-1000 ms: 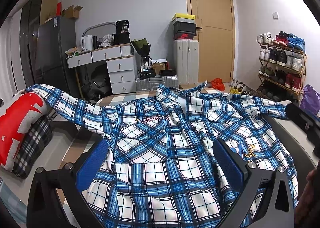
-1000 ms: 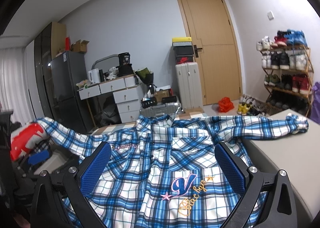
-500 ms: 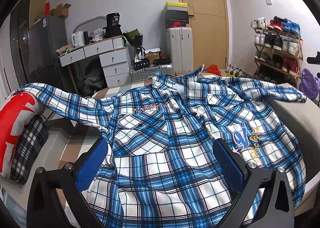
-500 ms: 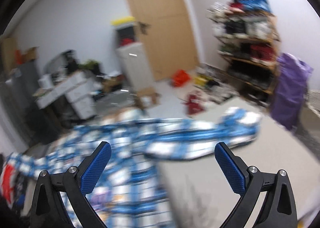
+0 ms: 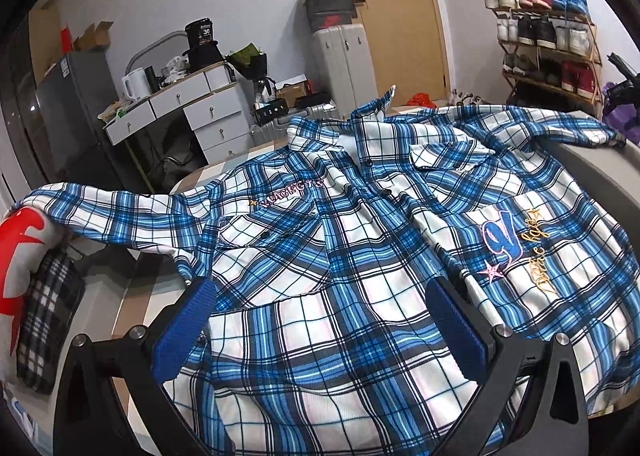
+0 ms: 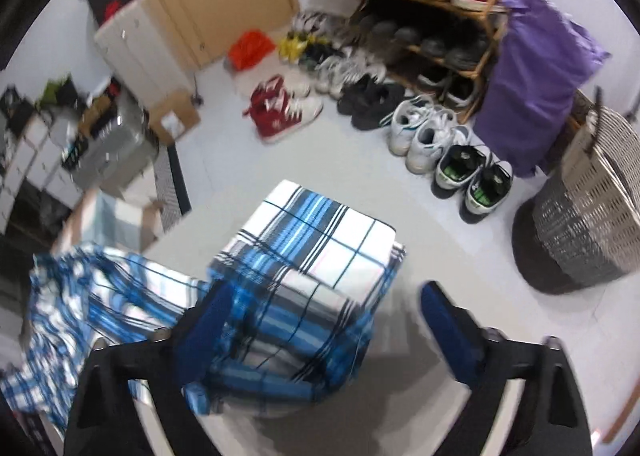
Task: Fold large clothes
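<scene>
One blue-and-white plaid button-front shirt lying spread face-up on pale grey tabletop | step: reaching for sleeve cuff | right hand-held gripper closing, unclamped, straddling cuff | left hand-held gripper gaping over hem | next: pinching cuff, folding sleeve inward.

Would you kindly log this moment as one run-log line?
shirt: spread flat, unfolded | left tongs: open above hem | right tongs: open, just been closing, over sleeve cuff
</scene>
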A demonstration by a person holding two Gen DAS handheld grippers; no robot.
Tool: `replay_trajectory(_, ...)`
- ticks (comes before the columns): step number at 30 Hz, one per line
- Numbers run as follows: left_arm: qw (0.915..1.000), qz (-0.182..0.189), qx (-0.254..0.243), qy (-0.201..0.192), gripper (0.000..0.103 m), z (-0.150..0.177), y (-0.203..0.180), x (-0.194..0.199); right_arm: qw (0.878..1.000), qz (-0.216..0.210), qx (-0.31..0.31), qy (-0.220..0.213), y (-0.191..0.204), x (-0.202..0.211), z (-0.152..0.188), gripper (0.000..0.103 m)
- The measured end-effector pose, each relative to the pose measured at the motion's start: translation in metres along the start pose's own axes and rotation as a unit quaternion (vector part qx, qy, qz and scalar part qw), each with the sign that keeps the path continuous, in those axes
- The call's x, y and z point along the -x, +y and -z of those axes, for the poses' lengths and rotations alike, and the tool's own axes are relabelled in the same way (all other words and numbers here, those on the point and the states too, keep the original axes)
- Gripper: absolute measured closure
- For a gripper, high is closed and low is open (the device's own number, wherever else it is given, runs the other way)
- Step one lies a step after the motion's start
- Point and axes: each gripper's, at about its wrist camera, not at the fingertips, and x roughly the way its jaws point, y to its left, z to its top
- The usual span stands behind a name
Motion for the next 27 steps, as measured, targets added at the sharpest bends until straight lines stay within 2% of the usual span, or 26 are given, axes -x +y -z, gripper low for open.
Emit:
replay_trajectory(2, 1.0000, -0.002, -0.002, 0.002, 0.001, -0.001, 0.001, -0.003, 1.000, 0.020, 0.016, 0.016, 0.002, -0.007, -0.003, 0.023)
replay_trajectory(3, 1.0000, 0.000, 0.001, 0.007, 0.001, -0.001, 0.003, -0.004, 0.999, 0.033, 0.029, 0.021, 0.004, -0.010, -0.004, 0.029)
replay_trajectory(4, 1.0000, 0.003, 0.003, 0.008, 0.001, -0.002, 0.002, -0.007, 0.998, 0.039, 0.034, 0.022, 0.004, -0.010, -0.005, 0.042)
replay_trajectory(6, 0.9997, 0.012, 0.010, 0.019, 0.001, -0.002, 0.003, -0.009, 0.998, 0.033, 0.036, 0.031, 0.005, -0.017, -0.004, 0.047)
replay_trajectory(8, 0.9994, 0.019, 0.016, 0.023, 0.001, -0.003, 0.002, -0.011, 0.998, 0.049, 0.045, 0.020, 0.004, -0.019, -0.004, 0.060)
replay_trajectory(9, 0.9991, 0.025, 0.019, 0.027, 0.001, -0.003, 0.002, -0.011, 0.997, 0.056, 0.049, 0.016, 0.005, -0.018, -0.003, 0.068)
replay_trajectory(10, 0.9991, 0.027, 0.020, 0.027, 0.001, -0.003, 0.000, -0.012, 0.998, 0.053, 0.041, 0.013, 0.003, -0.019, -0.006, 0.090)
replay_trajectory(12, 0.9992, 0.027, 0.018, 0.024, 0.001, -0.003, -0.003, -0.009, 1.000, 0.021, 0.003, 0.004, -0.007, -0.014, -0.007, 0.092)
replay_trajectory(16, 0.9994, 0.026, 0.016, 0.018, 0.001, -0.004, -0.005, -0.007, 0.999, 0.022, -0.005, -0.047, -0.011, 0.003, -0.007, 0.094)
replay_trajectory(19, 0.9994, 0.027, 0.017, 0.013, 0.001, -0.006, -0.005, -0.005, 0.993, 0.016, -0.038, -0.107, -0.024, 0.031, -0.003, 0.095)
replay_trajectory(23, 0.9994, 0.026, 0.020, 0.010, 0.001, -0.008, -0.003, -0.006, 0.972, -0.013, -0.133, -0.196, -0.056, 0.079, 0.018, 0.095)
replay_trajectory(24, 0.9993, 0.028, 0.021, 0.011, 0.001, -0.009, -0.002, -0.006, 0.967, -0.017, -0.155, -0.203, -0.062, 0.084, 0.023, 0.095)
replay_trajectory(25, 0.9992, 0.030, 0.024, 0.011, 0.001, -0.010, -0.001, -0.005, 0.956, -0.022, -0.202, -0.211, -0.074, 0.091, 0.038, 0.095)
replay_trajectory(27, 0.9990, 0.035, 0.028, 0.007, 0.001, -0.010, -0.001, -0.003, 0.949, -0.039, -0.237, -0.204, -0.087, 0.090, 0.054, 0.095)
